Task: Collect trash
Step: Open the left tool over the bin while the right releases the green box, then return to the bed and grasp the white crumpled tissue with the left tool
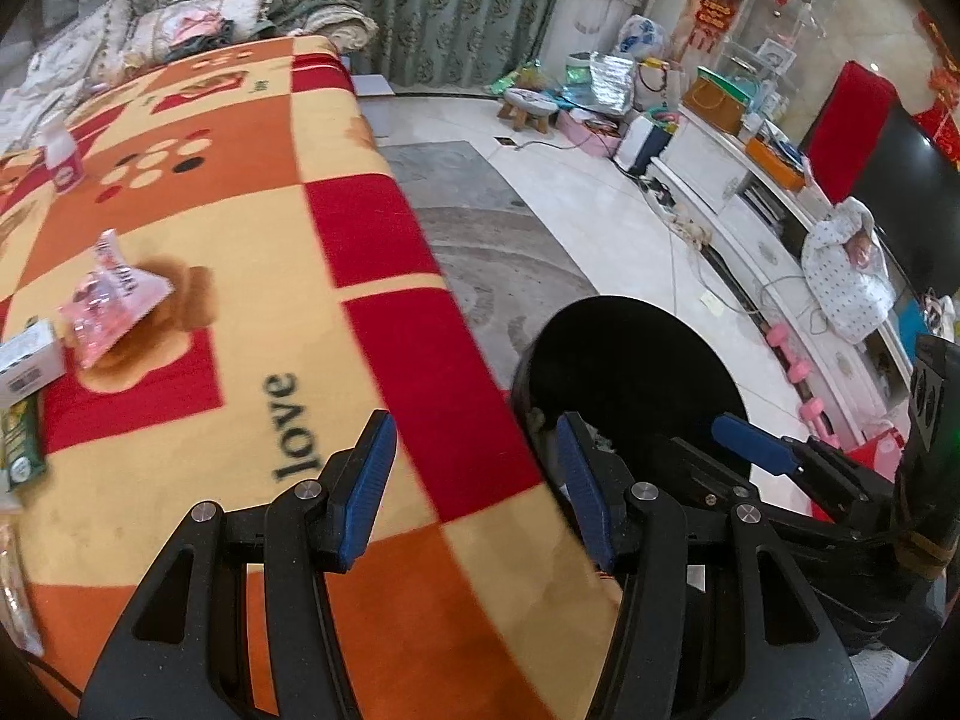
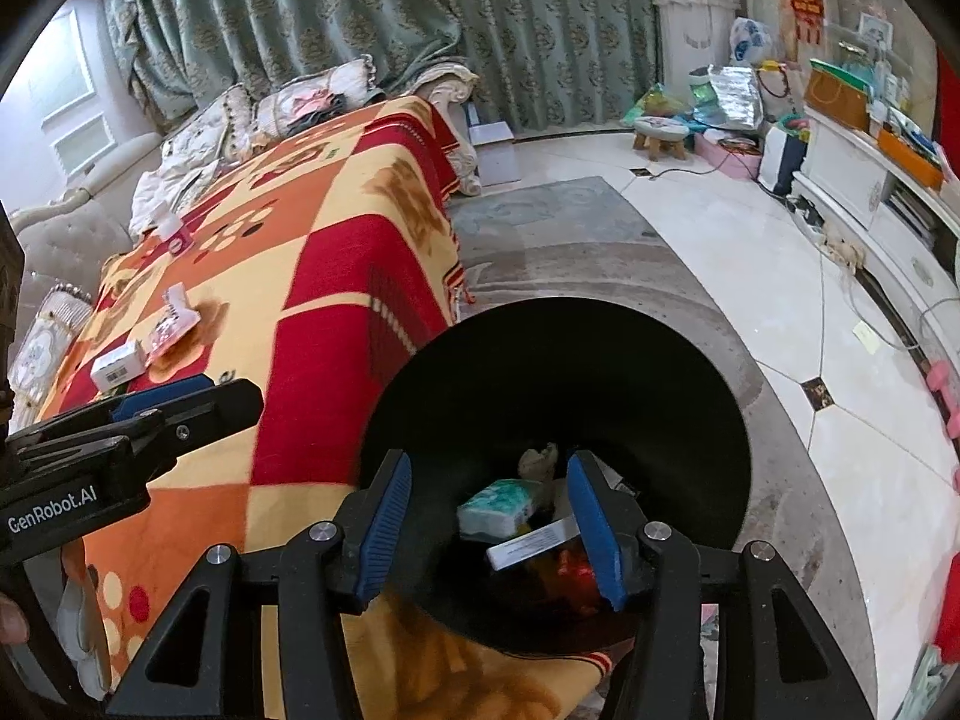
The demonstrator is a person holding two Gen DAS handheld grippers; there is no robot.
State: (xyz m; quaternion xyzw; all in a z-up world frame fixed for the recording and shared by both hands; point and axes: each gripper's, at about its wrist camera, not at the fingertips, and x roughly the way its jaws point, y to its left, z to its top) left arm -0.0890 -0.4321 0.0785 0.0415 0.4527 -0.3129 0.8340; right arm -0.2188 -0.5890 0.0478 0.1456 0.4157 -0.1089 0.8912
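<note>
"love" is printed in dark letters on the checkered blanket [image 1: 252, 276], on a yellow square just beside the red square nearest the black bin [image 1: 630, 372]. "GenRobot.AI" is in white on the body of the left gripper [image 2: 180, 402], seen from the right wrist view, over the blanket's near edge. Labels on the small white box [image 2: 117, 367] on the blanket: too small to read.

Red-orange-yellow checked blanket [image 1: 252, 228], black bin [image 2: 558, 372], pink wrapper [image 1: 111, 294], perhaps green-patterned curtains [image 2: 336, 18]

Green curtains [image 2: 336, 18], marble floor [image 2: 708, 228]
</note>
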